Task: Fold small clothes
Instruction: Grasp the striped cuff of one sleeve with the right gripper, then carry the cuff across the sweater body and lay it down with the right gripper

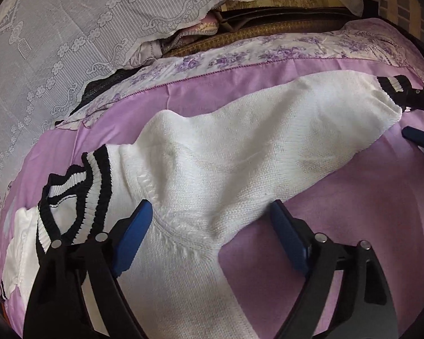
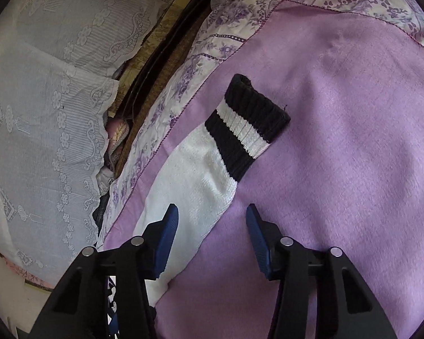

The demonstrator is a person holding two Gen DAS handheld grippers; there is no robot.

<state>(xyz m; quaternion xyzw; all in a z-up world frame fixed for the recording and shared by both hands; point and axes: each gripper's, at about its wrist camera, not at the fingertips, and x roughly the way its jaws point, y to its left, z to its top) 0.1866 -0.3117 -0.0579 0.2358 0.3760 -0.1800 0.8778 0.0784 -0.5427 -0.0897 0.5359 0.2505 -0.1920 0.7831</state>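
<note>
White sweater [image 1: 217,163] sprawled on the purple sheet [image 2: 339,141], lace cloth [image 1: 56,56] crowding the far edge.
Left gripper [image 1: 209,226] and right gripper [image 2: 212,234] both gape, holding nothing; bare sheet beside the striped cuff [image 2: 248,124].

The left gripper [image 1: 210,221], black-framed with two blue-padded fingers [image 1: 132,240], points forward and down with its fingers spread wide apart, gripping nothing. The right gripper [image 2: 212,237], of the same build, likewise holds its blue-padded fingers [image 2: 166,240] parted and unclamped. In the left wrist view, a dark blue tip at the far right edge is probably one right finger.
</note>
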